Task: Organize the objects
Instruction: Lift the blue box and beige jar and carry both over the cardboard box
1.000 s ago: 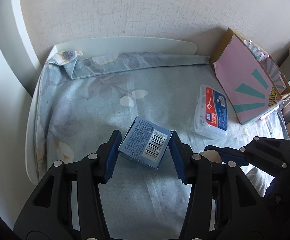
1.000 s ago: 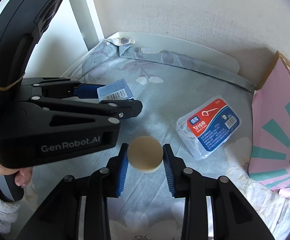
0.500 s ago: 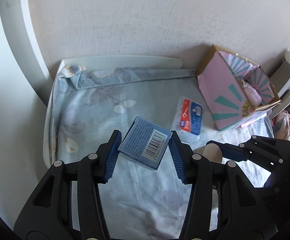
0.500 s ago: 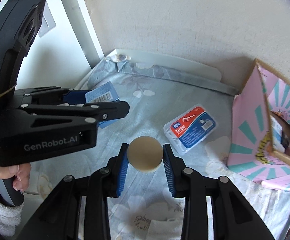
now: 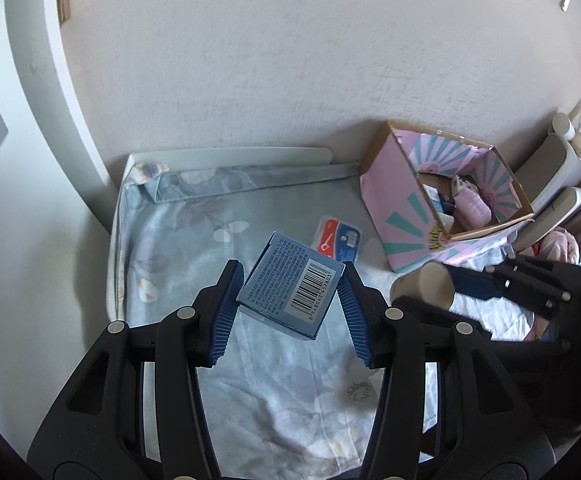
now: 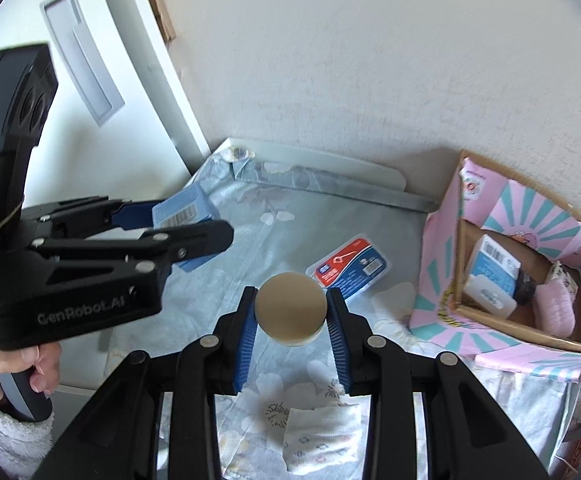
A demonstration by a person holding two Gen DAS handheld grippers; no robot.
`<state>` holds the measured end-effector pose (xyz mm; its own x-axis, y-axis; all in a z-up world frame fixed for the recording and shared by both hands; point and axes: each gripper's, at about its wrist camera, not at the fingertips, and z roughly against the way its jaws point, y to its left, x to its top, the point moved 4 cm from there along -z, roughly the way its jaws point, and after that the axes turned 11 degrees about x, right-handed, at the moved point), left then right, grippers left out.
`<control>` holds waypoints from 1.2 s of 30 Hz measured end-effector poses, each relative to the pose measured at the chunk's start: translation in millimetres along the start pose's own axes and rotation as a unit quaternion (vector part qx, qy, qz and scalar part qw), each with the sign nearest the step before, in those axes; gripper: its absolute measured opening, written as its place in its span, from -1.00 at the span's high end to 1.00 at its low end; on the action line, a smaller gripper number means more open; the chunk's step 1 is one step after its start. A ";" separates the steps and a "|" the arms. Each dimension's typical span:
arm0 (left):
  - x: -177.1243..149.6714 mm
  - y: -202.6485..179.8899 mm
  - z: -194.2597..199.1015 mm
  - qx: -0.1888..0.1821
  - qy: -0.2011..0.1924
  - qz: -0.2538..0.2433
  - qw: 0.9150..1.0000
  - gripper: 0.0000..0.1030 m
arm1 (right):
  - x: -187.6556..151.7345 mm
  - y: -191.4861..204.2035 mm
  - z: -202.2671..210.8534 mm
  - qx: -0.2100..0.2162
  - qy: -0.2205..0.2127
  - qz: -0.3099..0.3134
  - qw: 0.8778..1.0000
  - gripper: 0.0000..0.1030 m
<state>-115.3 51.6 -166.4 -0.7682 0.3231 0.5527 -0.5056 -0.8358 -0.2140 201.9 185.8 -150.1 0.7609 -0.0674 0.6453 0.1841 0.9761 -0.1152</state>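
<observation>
Surface: a bed (image 5: pixel 274 392) under a pale blue floral sheet, with a white board along its far edge.
Room: a rough cream wall (image 5: pixel 290 80) behind; a white door frame (image 5: pixel 50 80) at the left.
Left gripper (image 5: pixel 290 300): clamped on a blue box (image 5: pixel 290 288), held clear above the sheet, barcode face towards the camera; the fine print is too small to read.
Left gripper body: carries the lettering "GenRobot.AI" in the right wrist view.
Hand (image 6: pixel 30 364): grips the left handle, with a fluffy white sleeve below.
Floss-pick pack (image 6: pixel 348 266): lies flat on the sheet, red and blue label, writing unreadable.
Right gripper (image 6: pixel 292 312): closed on a round tan-lidded jar (image 6: pixel 292 306), above the sheet.
Folded cloth (image 6: pixel 322 436): lies on the sheet just below the jar.
Pink cardboard box (image 6: pixel 442 280): stands at the right against the wall, teal rays printed on it, holding small packages.
</observation>
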 end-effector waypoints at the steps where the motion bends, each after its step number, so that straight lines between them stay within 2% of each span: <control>1: 1.5 -2.4 4.1 0.000 -0.001 0.000 1.000 0.12 | 1.9 -1.0 4.5 -0.003 -0.001 0.002 1.000 0.39; 11: 18.8 -30.5 35.0 0.006 -0.014 0.007 1.000 0.12 | 19.3 -16.5 51.0 -0.004 -0.018 0.010 1.000 0.39; 15: 27.9 -51.4 42.9 0.008 -0.020 -0.005 1.000 0.12 | 21.6 -31.5 69.9 -0.003 -0.025 0.006 1.000 0.39; 28: 61.8 -155.6 24.7 -0.024 -0.023 -0.030 0.999 0.12 | 11.0 -128.7 124.9 -0.037 -0.038 -0.034 0.998 0.39; 36: 71.9 -218.8 -0.7 -0.046 -0.008 -0.046 0.998 0.12 | -0.2 -187.1 145.3 -0.058 -0.034 -0.058 0.996 0.39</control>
<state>-60.2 258.0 -80.4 -0.7111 0.3891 0.5857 -0.6081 -0.7584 -0.2344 76.9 33.2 -19.0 0.6876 -0.1612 0.7080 0.3427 0.9317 -0.1206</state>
